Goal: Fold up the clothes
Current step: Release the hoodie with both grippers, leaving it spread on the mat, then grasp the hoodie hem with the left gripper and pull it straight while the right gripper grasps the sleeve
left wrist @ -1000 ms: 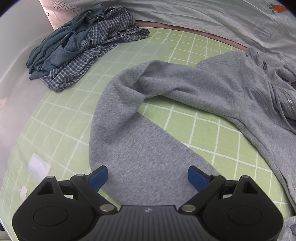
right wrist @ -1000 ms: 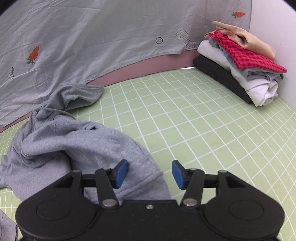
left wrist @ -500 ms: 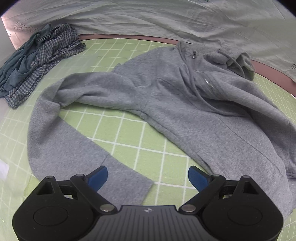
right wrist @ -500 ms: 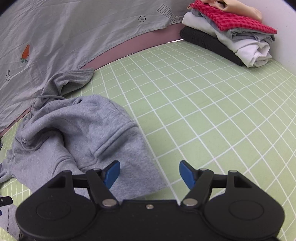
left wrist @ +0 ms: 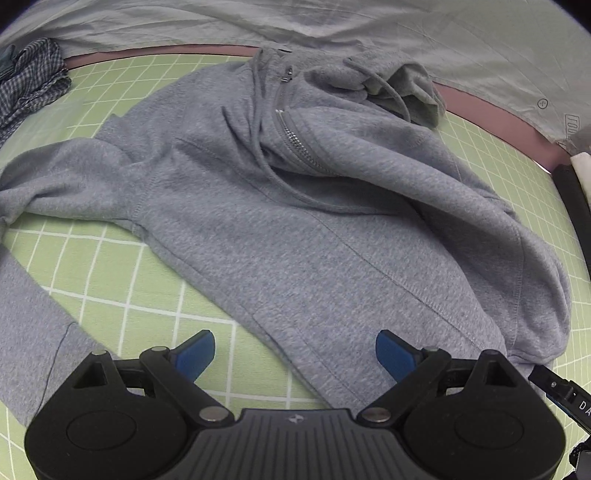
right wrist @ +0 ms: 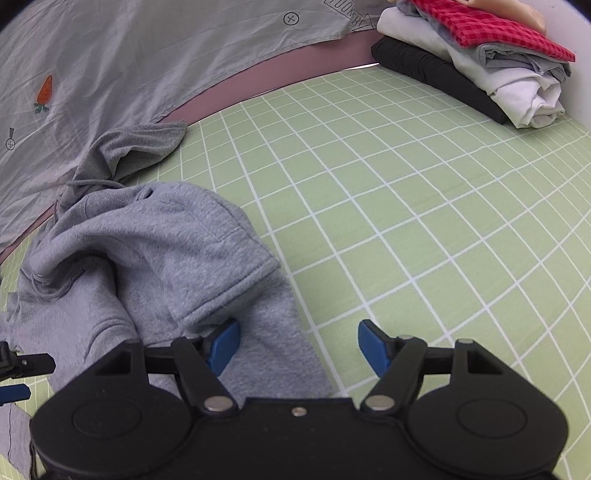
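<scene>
Although a stack [right wrist: 476,62] of folded garments already sat at the far right corner of the mat [right wrist: 406,206], the grey hoodie [left wrist: 295,221] had not been folded at all. It lay face up across the middle of the mat, hood [left wrist: 402,85] at the far edge against the grey sheet [left wrist: 332,22], zip [left wrist: 295,140] partly open, drawstrings loose over the chest. One sleeve [left wrist: 40,266] ran off to the left, bent back on itself, its cuff lying near the left gripper [left wrist: 295,350]. On the right side the front panel was rucked up in a thick fold, the hem turned over rather than flat.

Both grippers were empty. The left one hovered with jaws spread wide over the near hem, its pads clear of the cloth. The right gripper [right wrist: 299,349] stood likewise apart at the near right corner of the hoodie, one pad over the fabric and the other over bare mat, neither pressing.

A crumpled heap [left wrist: 29,85] of checked and blue garments lay at the far left, evidently awaiting their turn.

My assessment: this garment was at the spreading stage. Remaining work, as far as could be judged, included flattening the right panel, straightening the sleeve, folding sleeves and body, then moving the piece to the stack. The heap remained after that.
</scene>
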A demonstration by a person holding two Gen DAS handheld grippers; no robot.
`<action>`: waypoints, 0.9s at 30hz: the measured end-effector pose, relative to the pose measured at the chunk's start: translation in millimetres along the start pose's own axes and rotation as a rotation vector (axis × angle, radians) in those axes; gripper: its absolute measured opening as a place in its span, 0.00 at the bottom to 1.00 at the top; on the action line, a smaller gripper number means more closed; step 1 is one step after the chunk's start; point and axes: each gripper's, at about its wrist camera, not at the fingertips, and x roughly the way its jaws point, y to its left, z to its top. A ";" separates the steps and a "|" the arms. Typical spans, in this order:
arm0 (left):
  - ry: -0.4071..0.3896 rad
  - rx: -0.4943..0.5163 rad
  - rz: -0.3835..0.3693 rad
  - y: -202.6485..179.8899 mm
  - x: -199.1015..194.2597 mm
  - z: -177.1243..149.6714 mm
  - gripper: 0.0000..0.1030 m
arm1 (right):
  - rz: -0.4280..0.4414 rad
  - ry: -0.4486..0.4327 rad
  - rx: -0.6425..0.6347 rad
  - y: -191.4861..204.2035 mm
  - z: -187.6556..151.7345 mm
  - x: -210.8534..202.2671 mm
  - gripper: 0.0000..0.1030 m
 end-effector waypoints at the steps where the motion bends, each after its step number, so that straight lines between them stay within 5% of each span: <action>1: 0.008 0.000 0.005 -1.6 2.3 0.0 0.91 | 0.001 0.002 0.003 -0.9 0.1 0.8 0.69; 7: 0.021 -0.013 0.037 -6.6 9.8 -1.0 0.82 | 0.001 0.015 -0.002 0.0 1.1 4.7 0.69; 9: -0.002 0.028 0.068 -12.0 7.7 -1.8 0.68 | -0.001 0.017 -0.006 1.2 1.2 5.5 0.69; 11: -0.014 0.062 0.067 -14.8 6.0 -2.3 0.32 | -0.001 0.017 -0.011 1.8 1.1 5.9 0.69; 13: -0.020 0.084 0.052 -15.7 4.4 -2.5 0.16 | 0.002 0.016 -0.015 2.1 1.0 5.7 0.68; 19: -0.071 0.079 0.063 6.4 -16.1 -0.4 0.11 | 0.027 0.009 -0.039 4.4 1.6 -0.8 0.53; 24: -0.176 0.032 0.217 58.2 -41.5 11.5 0.11 | 0.045 -0.009 -0.042 1.4 4.1 -10.9 0.53; 27: -0.168 -0.092 0.286 96.0 -38.6 17.4 0.11 | 0.052 -0.003 -0.036 0.3 2.6 -12.0 0.53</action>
